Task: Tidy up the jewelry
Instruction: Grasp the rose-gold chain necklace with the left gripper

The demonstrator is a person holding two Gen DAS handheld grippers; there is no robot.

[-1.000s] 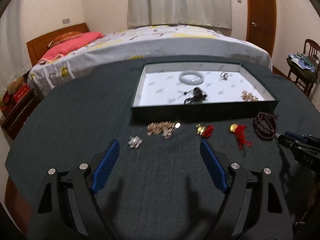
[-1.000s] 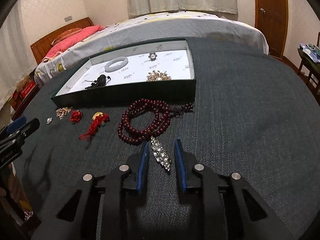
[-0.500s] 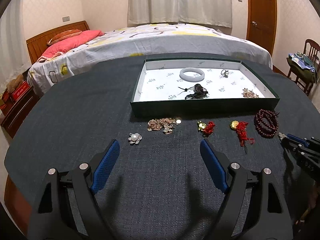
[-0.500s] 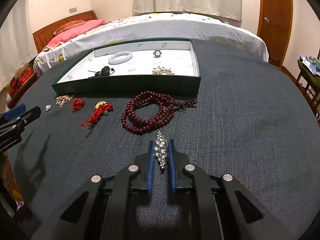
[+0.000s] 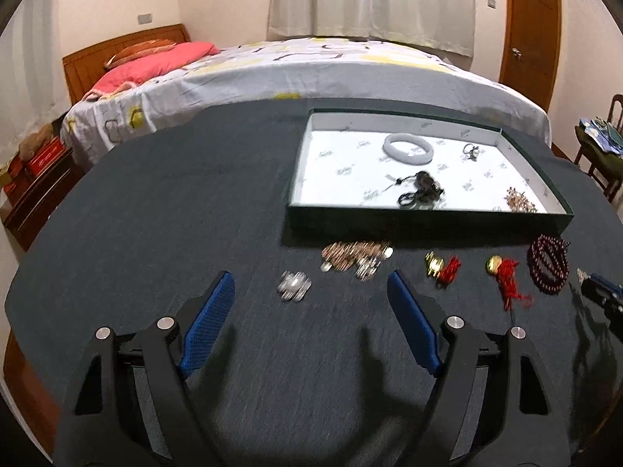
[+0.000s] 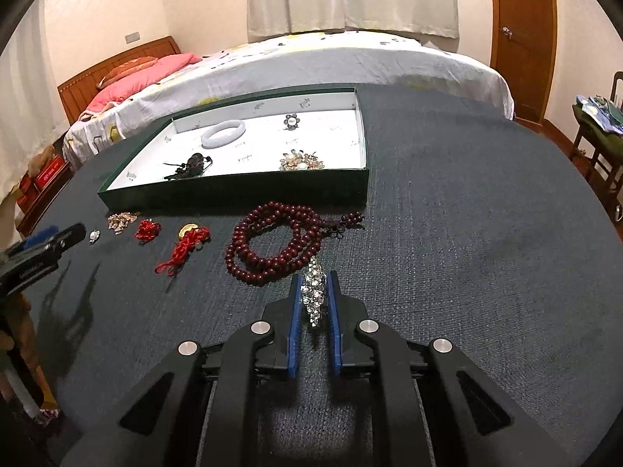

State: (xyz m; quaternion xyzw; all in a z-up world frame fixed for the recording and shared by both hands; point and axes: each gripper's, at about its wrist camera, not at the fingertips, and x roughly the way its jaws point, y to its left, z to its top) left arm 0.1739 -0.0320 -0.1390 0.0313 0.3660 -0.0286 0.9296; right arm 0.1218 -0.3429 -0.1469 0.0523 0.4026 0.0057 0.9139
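Observation:
My right gripper point(image 6: 314, 280) is shut on a sparkling crystal brooch point(image 6: 314, 292), just in front of a coil of dark red beads point(image 6: 274, 239). A green tray point(image 6: 233, 194) with a white floor holds a pale bangle point(image 6: 223, 134), a pearl flower pin point(image 6: 291, 120), a dark cord piece point(image 6: 192, 165) and a gold cluster point(image 6: 300, 160). My left gripper point(image 5: 311, 284) is open and empty above the cloth, with a small pearl brooch point(image 5: 294, 285) between its fingers. A gold chain pile point(image 5: 354, 255) and two red tassel charms point(image 5: 444, 266) point(image 5: 506, 276) lie before the tray point(image 5: 389, 216).
The table point(image 6: 467, 233) has a dark blue-grey cloth. A bed point(image 5: 311, 66) stands behind it, a wooden chair point(image 6: 599, 132) at the right, a low cabinet point(image 5: 35, 183) at the left. My right gripper's tip shows at the right edge of the left wrist view point(image 5: 599, 295).
My right gripper closed on the crystal brooch and has lifted slightly with it. My left gripper stayed open and shifted left, so the tray sits further right in its view.

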